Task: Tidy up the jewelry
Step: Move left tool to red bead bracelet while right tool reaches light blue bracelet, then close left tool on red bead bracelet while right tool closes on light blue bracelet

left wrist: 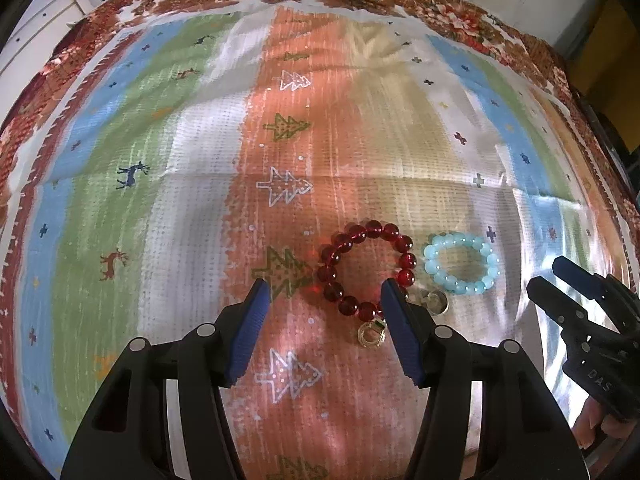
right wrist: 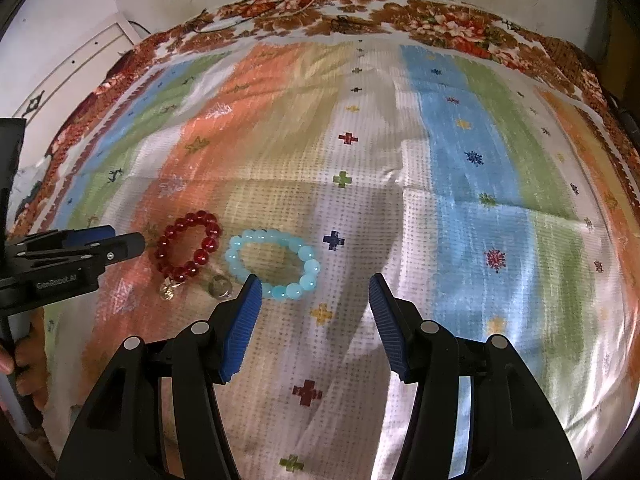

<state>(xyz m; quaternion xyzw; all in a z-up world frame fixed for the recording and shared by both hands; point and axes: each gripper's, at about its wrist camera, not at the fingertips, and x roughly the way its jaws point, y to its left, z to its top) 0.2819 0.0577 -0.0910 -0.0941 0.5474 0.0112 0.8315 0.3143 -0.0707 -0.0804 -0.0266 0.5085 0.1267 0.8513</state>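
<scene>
A dark red bead bracelet [left wrist: 408,259] [right wrist: 208,245] lies flat on the striped cloth, with a pale blue bead bracelet [left wrist: 460,240] [right wrist: 272,236] to its right. Just in front of them lie a small gold ring [left wrist: 372,334] [right wrist: 168,290] and a silver ring [left wrist: 438,302] [right wrist: 220,286]. My left gripper [left wrist: 325,285] [right wrist: 128,238] hovers open over the near side of the red bracelet, and its right finger hides a few beads. My right gripper [right wrist: 314,280] [left wrist: 546,276] is open too, its left finger just above the blue bracelet's near edge. Neither holds anything.
The jewelry rests on a striped cloth [right wrist: 460,160] printed with crosses, trees and deer. It lies over a brown floral spread [right wrist: 440,20]. Thin cables [right wrist: 248,16] trail along the far edge, with a white panel [right wrist: 80,68] at the back left. A person's hand [right wrist: 28,360] grips the left tool.
</scene>
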